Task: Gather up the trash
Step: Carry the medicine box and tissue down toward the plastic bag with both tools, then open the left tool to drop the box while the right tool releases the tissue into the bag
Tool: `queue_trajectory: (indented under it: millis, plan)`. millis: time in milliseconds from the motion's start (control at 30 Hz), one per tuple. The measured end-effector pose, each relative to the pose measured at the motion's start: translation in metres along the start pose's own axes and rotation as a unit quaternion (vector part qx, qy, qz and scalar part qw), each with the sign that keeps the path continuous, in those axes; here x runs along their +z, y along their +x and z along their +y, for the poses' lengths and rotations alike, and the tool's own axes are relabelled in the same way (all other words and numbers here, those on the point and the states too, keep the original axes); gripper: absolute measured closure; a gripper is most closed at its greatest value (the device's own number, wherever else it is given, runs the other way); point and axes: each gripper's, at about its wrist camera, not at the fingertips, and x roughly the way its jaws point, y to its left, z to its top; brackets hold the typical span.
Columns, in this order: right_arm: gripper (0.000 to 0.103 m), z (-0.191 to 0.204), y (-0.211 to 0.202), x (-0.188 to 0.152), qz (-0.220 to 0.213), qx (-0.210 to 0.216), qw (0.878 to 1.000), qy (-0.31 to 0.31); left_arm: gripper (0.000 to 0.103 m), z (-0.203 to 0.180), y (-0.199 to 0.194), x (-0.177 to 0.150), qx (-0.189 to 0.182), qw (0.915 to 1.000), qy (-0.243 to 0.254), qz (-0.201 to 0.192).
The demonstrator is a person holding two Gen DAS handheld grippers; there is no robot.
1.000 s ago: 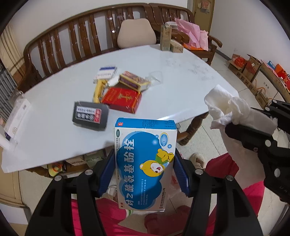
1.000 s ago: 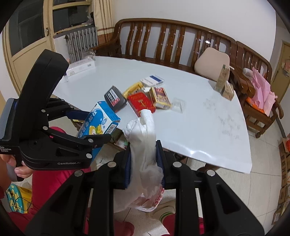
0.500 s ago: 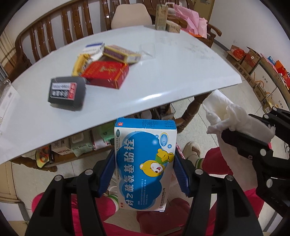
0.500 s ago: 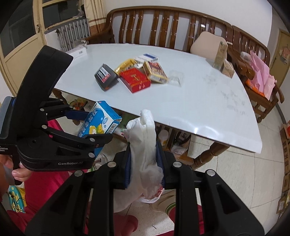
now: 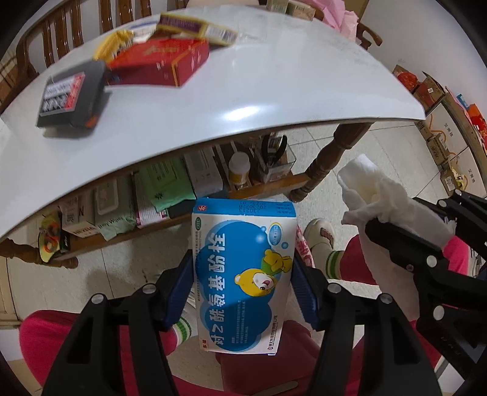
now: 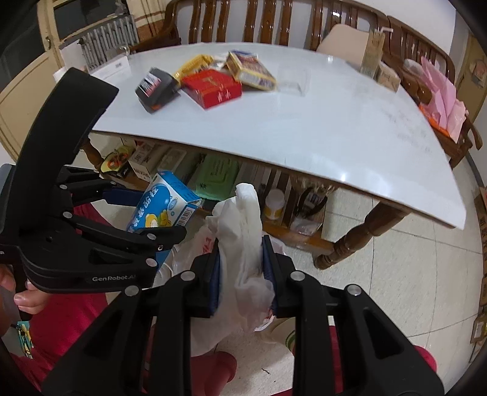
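I had the box [image 5: 243, 274] clamped across its sides in the left hand-held gripper [image 5: 243, 283], just beside the bag [image 6: 243, 243]; light, crushable card. My right hand-held gripper [image 6: 240, 274] pinched the limp bag's neck below the tabletop [image 6: 304, 121].

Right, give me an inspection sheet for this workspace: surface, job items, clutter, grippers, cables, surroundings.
Surface: white table top, glossy, wooden legs.
Job's things: blue medicine box clamped in the left gripper; white plastic bag pinched in the right gripper, hanging below table height.
Clutter: red box, black box, yellow packet and a patterned box grouped on the table; cartons, green packs and a jar on the shelf under it.
Grippers: both shut on their loads, held off the table's near edge.
Cables: nothing seen.
Surroundings: wooden bench behind the table, pink bags on it, cardboard boxes along the wall, tiled floor.
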Motion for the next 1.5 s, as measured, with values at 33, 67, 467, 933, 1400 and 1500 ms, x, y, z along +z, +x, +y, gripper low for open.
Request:
queue_trajectory:
  millis: [33, 67, 467, 933, 1400, 1500]
  plan:
    - [0.079, -0.001, 0.006, -0.002, 0.004, -0.001, 1.0, 0.001, 0.044, 0.0, 0.003, -0.001, 0.0, 1.0, -0.001, 0.002]
    - [0.079, -0.002, 0.01, -0.003, 0.008, -0.001, 1.0, 0.003, 0.044, 0.001, 0.008, -0.001, -0.001, 1.0, -0.003, 0.005]
    - [0.079, -0.014, 0.076, -0.032, 0.061, -0.003, 0.997, 0.048, 0.044, 0.01, 0.066, 0.001, -0.005, 0.9979, -0.04, 0.051]
    - [0.079, -0.019, 0.147, -0.061, 0.13, -0.008, 0.988, 0.079, 0.044, 0.029, 0.144, -0.003, -0.007, 0.988, -0.091, 0.124]
    - [0.078, -0.012, 0.203, -0.079, 0.187, 0.014, 0.979, 0.078, 0.044, 0.044, 0.209, -0.004, -0.008, 0.9734, -0.133, 0.187]
    - [0.078, -0.011, 0.21, -0.082, 0.194, 0.016, 0.978, 0.078, 0.044, 0.047, 0.221, -0.002, -0.003, 0.9712, -0.136, 0.196]
